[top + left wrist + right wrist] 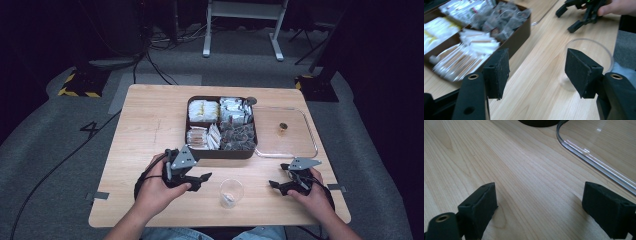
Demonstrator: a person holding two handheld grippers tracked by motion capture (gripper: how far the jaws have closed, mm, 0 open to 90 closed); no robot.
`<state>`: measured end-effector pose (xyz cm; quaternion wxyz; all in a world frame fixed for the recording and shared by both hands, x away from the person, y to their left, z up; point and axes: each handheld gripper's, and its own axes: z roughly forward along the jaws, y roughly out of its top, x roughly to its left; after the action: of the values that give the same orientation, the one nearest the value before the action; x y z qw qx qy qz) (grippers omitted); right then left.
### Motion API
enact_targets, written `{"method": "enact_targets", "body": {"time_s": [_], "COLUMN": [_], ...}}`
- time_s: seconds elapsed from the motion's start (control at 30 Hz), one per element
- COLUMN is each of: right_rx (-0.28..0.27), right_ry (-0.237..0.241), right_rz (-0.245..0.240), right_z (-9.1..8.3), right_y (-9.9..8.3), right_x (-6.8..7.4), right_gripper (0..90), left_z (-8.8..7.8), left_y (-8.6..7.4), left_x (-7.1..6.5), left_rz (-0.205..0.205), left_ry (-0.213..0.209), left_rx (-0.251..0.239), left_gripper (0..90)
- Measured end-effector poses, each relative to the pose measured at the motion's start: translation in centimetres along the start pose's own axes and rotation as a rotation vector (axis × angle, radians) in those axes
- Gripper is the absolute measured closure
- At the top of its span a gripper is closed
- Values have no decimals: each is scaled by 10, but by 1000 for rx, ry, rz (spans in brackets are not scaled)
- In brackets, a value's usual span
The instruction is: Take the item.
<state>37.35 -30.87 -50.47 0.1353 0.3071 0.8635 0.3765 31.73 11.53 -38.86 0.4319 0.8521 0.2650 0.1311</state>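
Left gripper low over the near-left table, jaws wide apart, nothing between them; pads bare in its own view. Right gripper near the front-right edge, jaws likewise spread and empty, just above the wood. Each held by a hand: left hand, right hand.

Between the two, near the front edge: clear plastic cup, upright, something small and pale at its bottom. Seen from the left gripper view just beyond the right-hand pad, apart from it; contents not resolvable there.

Behind the cup: dark four-compartment tray of packets; white sachets and paper sticks sharp only in the left gripper view. Just right of the tray, touching or nearly so: clear flat lid, small brown object on it. Curved lid rim close up in the right gripper view.

Surface: light wood table, tape tabs at edges. Room: grey carpet, black cables, white frame legs, yellow-black striped bases, dim background.
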Motion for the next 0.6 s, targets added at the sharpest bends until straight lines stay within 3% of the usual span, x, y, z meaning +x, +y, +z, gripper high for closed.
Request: {"method": "enact_targets", "body": {"time_s": [0.23, 0.4, 0.6], "right_rx": [0, 0, 0], "right_ry": [0, -1, -1], "right_rz": [0, 0, 1], "right_z": [0, 0, 0], "right_y": [0, 0, 0], "right_x": [0, 0, 0], "right_gripper": [127, 127, 127], "left_z": [-13, -15, -15], "left_y": [-17, -32, -50], "left_x": [13, 25, 41], "left_rz": [-37, -37, -75], "left_ry": [70, 155, 182], "left_rx": [29, 92, 134], "left_gripper": [338, 321, 313]}}
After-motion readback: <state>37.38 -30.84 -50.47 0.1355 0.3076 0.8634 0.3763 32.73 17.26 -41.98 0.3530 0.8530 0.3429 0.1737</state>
